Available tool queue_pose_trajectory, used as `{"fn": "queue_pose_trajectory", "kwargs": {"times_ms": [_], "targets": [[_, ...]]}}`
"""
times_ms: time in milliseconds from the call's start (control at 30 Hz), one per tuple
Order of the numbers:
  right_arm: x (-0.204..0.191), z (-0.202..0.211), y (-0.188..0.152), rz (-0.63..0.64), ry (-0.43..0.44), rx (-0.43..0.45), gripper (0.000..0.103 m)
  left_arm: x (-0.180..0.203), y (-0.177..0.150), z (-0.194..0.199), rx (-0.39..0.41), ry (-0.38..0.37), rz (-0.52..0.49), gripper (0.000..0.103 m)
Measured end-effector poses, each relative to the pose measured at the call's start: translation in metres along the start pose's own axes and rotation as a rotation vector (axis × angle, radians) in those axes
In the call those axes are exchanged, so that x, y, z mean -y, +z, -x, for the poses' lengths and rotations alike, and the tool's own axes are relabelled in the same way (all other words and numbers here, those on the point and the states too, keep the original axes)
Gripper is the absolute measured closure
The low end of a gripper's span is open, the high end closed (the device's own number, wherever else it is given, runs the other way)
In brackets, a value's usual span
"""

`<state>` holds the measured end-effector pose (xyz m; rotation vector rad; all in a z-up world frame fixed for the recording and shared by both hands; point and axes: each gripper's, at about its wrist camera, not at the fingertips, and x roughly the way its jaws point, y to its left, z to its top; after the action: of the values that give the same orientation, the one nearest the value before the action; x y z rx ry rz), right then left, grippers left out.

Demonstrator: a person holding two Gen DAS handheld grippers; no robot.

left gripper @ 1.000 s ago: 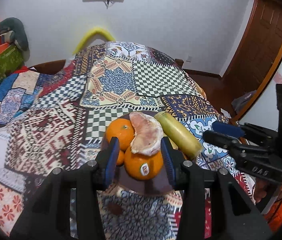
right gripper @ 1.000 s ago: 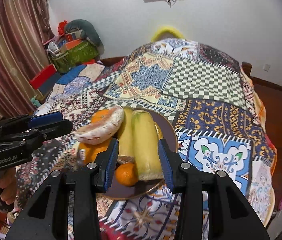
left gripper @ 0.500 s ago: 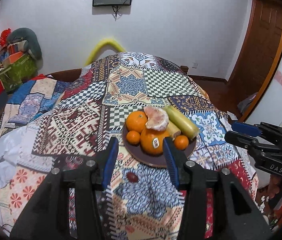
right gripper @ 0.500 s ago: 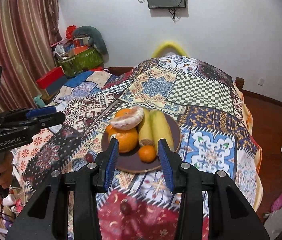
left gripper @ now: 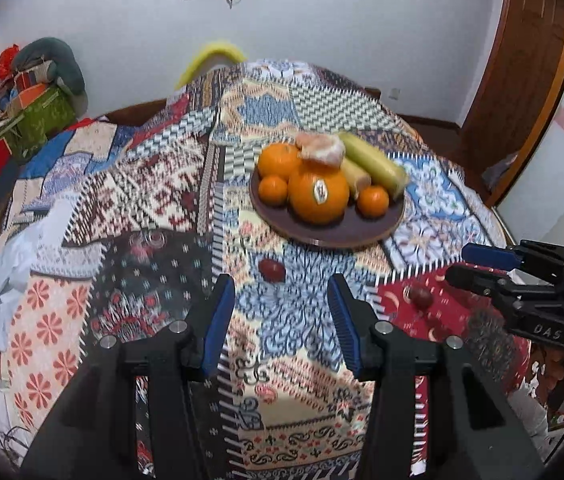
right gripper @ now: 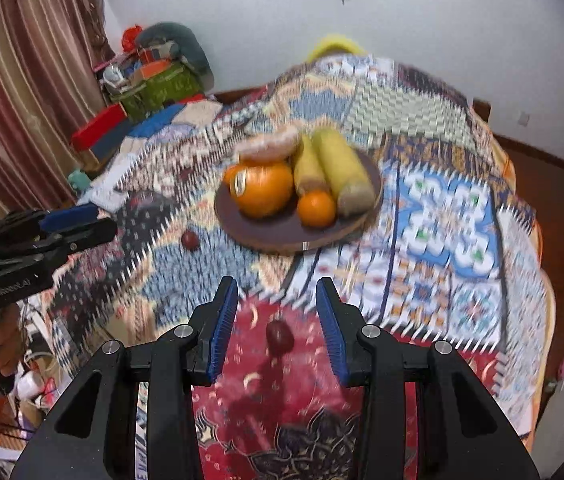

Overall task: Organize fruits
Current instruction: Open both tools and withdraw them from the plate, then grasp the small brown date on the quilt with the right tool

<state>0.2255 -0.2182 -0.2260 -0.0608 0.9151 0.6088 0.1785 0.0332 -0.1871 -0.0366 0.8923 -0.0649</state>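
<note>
A brown plate (left gripper: 346,232) on the patchwork cloth holds a big orange (left gripper: 318,196), smaller oranges, a peeled citrus (left gripper: 320,148) and two yellow-green fruits (left gripper: 374,160). The plate also shows in the right wrist view (right gripper: 265,236). Two small dark red fruits lie on the cloth: one (left gripper: 271,270) just ahead of my left gripper (left gripper: 281,320), the other (right gripper: 279,336) between the fingers of my right gripper (right gripper: 277,322). Both grippers are open and empty, held above the cloth. The right gripper appears at the right in the left wrist view (left gripper: 494,264).
The patchwork cloth (left gripper: 153,200) covers a round table. Boxes and bags (left gripper: 29,108) pile up at the back left by a curtain (right gripper: 21,80). A wooden door (left gripper: 522,60) stands at the right. A screen hangs on the white wall.
Both grippers have pulled back and up from the plate. The plate now sits farther away, and the two small red fruits on the cloth have come into view.
</note>
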Motion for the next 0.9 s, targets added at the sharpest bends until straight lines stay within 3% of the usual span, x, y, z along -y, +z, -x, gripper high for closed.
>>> {"fn": "queue_pose_trajectory", "kwargs": {"times_ms": [267,400,567,700,900], "targets": [[-0.001,-0.034,-0.027,0.007,-0.010,-0.103,0.066,-0.012,-0.023,-0.027,-0.089,-0.001,0.040,0.051],[0.002,-0.041,-0.031,0.015,-0.024,-0.117,0.066,-0.017,-0.030,-0.039,-0.119,-0.003,0.055,0.051],[0.005,-0.047,-0.028,-0.010,0.025,-0.117,0.066,-0.018,-0.032,-0.052,-0.144,-0.002,0.062,0.051],[0.000,-0.051,-0.029,0.016,0.028,-0.115,0.086,-0.016,-0.030,-0.060,-0.147,-0.004,0.055,0.051],[0.005,-0.048,-0.025,0.004,0.045,-0.103,0.086,-0.018,-0.019,-0.073,-0.147,-0.014,0.048,0.051]]}}
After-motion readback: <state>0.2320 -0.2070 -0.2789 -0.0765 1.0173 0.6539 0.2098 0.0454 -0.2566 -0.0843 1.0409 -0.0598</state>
